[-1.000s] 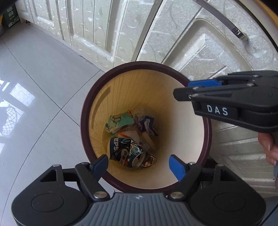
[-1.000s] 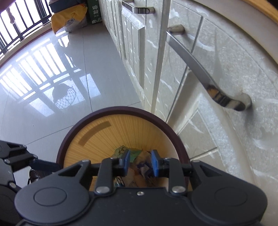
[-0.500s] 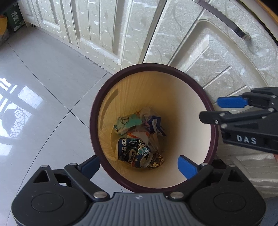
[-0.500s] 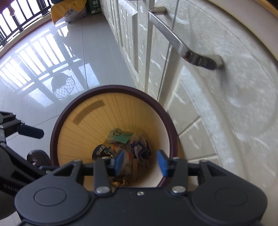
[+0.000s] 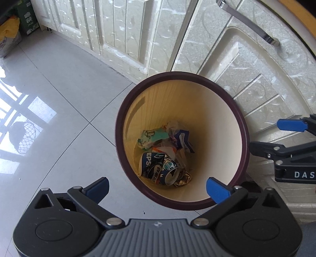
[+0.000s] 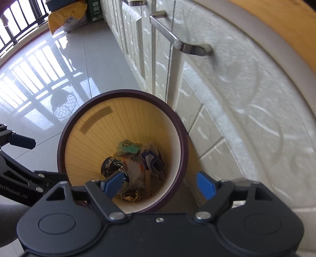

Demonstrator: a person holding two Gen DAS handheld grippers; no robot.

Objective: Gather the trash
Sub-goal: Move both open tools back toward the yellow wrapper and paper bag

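Observation:
A round trash bin (image 5: 118, 126) with a dark maroon rim and cream inside stands on the floor against the cabinets. At its bottom lie a crushed Pepsi can (image 5: 158, 168), a green wrapper (image 5: 154, 135), a blue-white wrapper (image 5: 182, 138) and gold foil (image 5: 183, 178). My left gripper (image 5: 158, 188) hangs over the bin's near rim, jaws opening wide, nothing between them. My right gripper (image 6: 159, 185) looks down into the bin (image 6: 63, 138) from the cabinet side, jaws also opening and empty. It shows at the right edge of the left wrist view (image 5: 265, 135).
Cream cabinet doors (image 5: 122, 39) with metal bar handles (image 6: 181, 45) rise right behind the bin. Glossy grey floor tiles (image 5: 59, 98) stretch to the left. A yellow bag (image 6: 67, 17) and a green box (image 6: 94, 9) sit far off by a railing.
Both grippers' jaws have spread apart, the right one from nearly shut. The right gripper has slid off the bin's mouth toward the right in the left wrist view.

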